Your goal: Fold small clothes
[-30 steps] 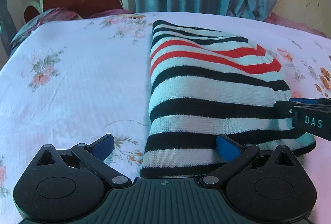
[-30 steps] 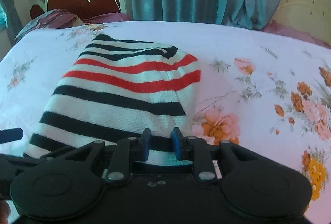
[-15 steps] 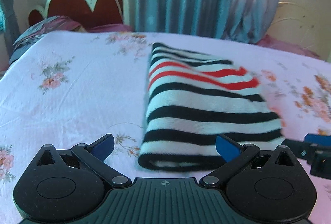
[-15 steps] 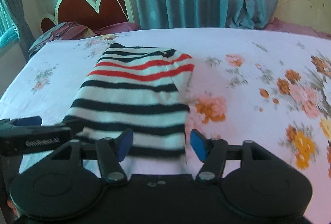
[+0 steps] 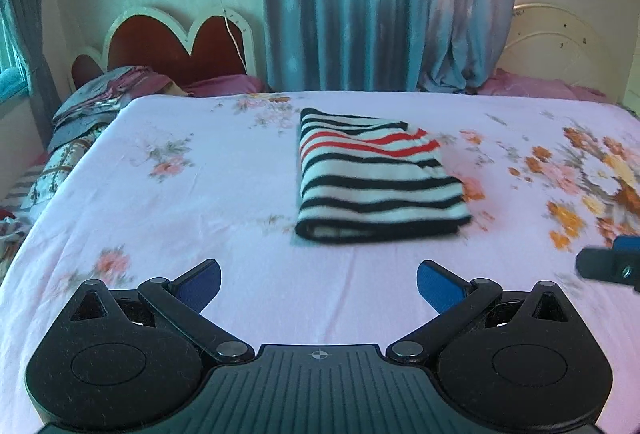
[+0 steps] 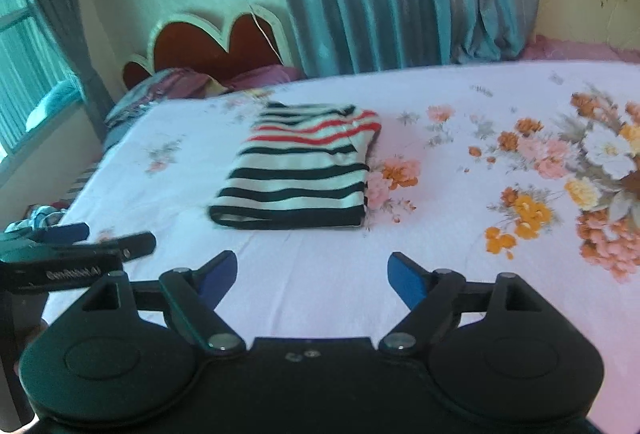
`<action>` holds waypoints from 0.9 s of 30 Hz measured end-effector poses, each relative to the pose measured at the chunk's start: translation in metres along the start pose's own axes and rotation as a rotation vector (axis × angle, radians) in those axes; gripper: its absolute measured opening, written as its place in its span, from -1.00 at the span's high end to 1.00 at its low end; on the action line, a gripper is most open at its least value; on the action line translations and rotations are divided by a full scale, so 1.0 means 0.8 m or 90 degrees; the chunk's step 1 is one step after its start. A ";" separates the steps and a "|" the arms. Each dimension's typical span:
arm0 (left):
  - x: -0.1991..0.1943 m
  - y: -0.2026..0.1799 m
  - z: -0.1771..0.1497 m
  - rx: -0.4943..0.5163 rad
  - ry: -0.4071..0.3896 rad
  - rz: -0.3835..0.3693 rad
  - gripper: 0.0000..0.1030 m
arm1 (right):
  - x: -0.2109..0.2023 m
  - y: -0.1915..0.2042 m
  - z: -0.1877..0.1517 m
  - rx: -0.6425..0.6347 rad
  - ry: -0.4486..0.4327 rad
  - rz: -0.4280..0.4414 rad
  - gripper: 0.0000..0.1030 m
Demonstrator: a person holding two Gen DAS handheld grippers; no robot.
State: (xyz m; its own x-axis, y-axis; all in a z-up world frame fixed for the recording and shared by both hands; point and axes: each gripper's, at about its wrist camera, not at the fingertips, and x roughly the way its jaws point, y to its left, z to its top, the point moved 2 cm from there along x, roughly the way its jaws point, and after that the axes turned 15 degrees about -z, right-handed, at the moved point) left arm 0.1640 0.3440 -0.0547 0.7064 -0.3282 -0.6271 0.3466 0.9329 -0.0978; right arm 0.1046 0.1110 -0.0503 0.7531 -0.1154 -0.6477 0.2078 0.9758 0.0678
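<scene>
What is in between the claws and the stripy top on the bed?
Nothing visible. Only bare flowery bedsheet lies between the open left claw, the open right claw and the folded stripy top.

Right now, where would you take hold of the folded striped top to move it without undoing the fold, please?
Probably the near black-edged end of the striped top, coming in low from the camera side. There the layers stack into one thick edge facing both open grippers, left gripper and right gripper. The far red-striped end looks looser.

Bed (image 5: pixel 240 193) under a pink floral sheet, filling mid-frame; folded striped garment (image 5: pixel 376 173) lying flat just right of centre; pillows (image 5: pixel 100 97) upper left.
</scene>
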 end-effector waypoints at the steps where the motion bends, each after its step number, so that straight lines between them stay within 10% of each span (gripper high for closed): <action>1: -0.016 -0.002 -0.005 -0.007 -0.004 -0.006 -1.00 | -0.017 0.000 -0.004 -0.004 -0.013 -0.003 -0.73; 13: -0.176 -0.028 -0.050 -0.017 -0.064 0.047 -1.00 | -0.184 0.016 -0.032 -0.035 -0.204 -0.067 -0.97; 27: -0.256 -0.067 -0.048 -0.009 -0.108 0.053 -1.00 | -0.197 0.004 -0.053 -0.014 -0.206 -0.085 -0.98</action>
State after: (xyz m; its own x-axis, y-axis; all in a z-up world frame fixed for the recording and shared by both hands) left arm -0.0228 0.3665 0.0494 0.8263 -0.2696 -0.4946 0.2754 0.9593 -0.0627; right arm -0.0401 0.1401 0.0199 0.8798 -0.2911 -0.3759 0.3066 0.9516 -0.0192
